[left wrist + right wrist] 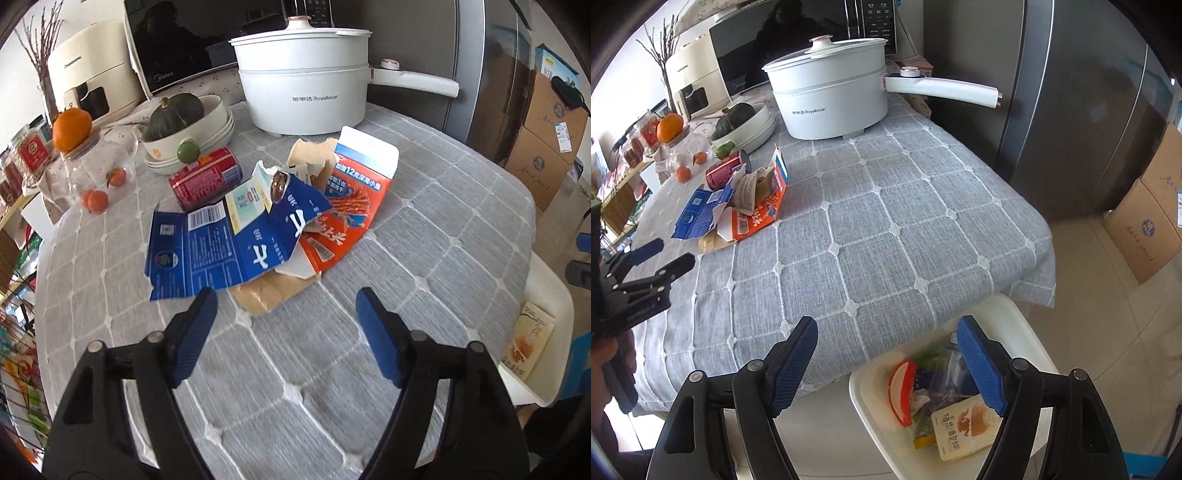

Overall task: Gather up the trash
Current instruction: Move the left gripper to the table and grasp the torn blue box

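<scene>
Kitchen corner; surface (424, 229) under a grey checked cloth, fridge far right, microwave and white pot (303, 96) at the far edge.

Trash: a pile of flattened cartons mid-surface. Blue carton (218, 247) lies leftmost, orange carton (347, 214) overlaps it on the right, brown card (269, 295) sticks out underneath at the near edge. Torn paper on top. Red can (207, 177) on its side just beyond, touching or nearly touching the pile; cannot tell which. Pile's long axis runs left–right across the left wrist view.

Left hand-held gripper (286, 306): fingers spread wide, nothing between them. Pile lies straight ahead and just beyond the tips; brown card edge is the nearest piece.

Right hand-held gripper (888, 332): likewise wide, empty, over the surface's near right corner, above a white bin (1027, 332) that already holds wrappers. Pile is well apart from it, far left.

Judgement: left is the nearer one; next pick probably falls to it, with the bin off to the right of the pile.
</scene>
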`<action>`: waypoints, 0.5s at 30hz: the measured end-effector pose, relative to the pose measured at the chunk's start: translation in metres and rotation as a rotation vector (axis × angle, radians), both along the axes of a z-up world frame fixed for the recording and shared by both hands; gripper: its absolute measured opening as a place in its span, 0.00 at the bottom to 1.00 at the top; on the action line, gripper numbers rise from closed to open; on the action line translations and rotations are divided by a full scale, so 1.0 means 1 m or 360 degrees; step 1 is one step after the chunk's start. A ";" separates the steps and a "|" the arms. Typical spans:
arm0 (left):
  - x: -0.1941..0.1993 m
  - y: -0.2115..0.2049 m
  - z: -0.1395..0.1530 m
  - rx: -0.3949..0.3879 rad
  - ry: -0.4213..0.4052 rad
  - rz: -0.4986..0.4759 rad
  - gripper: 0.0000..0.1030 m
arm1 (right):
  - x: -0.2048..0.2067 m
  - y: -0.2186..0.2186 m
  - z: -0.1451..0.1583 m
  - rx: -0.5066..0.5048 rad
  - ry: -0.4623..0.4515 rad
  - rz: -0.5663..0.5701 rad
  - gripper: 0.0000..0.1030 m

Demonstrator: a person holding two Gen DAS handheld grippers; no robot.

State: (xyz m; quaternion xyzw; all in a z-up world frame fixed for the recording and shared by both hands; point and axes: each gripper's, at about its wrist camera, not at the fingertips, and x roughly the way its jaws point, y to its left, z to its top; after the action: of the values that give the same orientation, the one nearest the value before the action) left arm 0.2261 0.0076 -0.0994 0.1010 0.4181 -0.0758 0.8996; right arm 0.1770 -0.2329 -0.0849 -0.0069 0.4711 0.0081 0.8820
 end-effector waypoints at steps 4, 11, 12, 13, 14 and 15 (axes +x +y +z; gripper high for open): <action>0.034 -0.007 -0.015 0.0038 0.0023 0.0038 0.51 | 0.012 0.005 -0.005 -0.0008 0.0022 0.0007 0.77; 0.044 0.002 -0.011 -0.0062 -0.0022 0.0132 0.06 | 0.027 0.007 -0.013 -0.0036 0.0048 -0.0005 0.77; 0.039 0.006 -0.006 -0.0082 -0.0048 0.0142 0.06 | 0.029 0.007 -0.013 -0.0034 0.0045 -0.0012 0.77; 0.033 0.009 0.000 -0.0103 -0.0068 0.0146 0.05 | 0.030 0.007 -0.013 -0.0027 0.0040 -0.0020 0.77; 0.027 0.014 0.007 -0.0130 -0.0083 0.0148 0.03 | 0.032 0.007 -0.013 -0.0014 0.0033 -0.0029 0.77; 0.019 0.019 0.014 -0.0161 -0.0095 0.0149 0.03 | 0.033 0.008 -0.014 0.0003 0.0028 -0.0038 0.77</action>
State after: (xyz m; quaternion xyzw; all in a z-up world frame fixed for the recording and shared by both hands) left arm 0.2455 0.0263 -0.0854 0.0380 0.3909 -0.0517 0.9182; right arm 0.2101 -0.2252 -0.0987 -0.0002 0.4789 -0.0019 0.8779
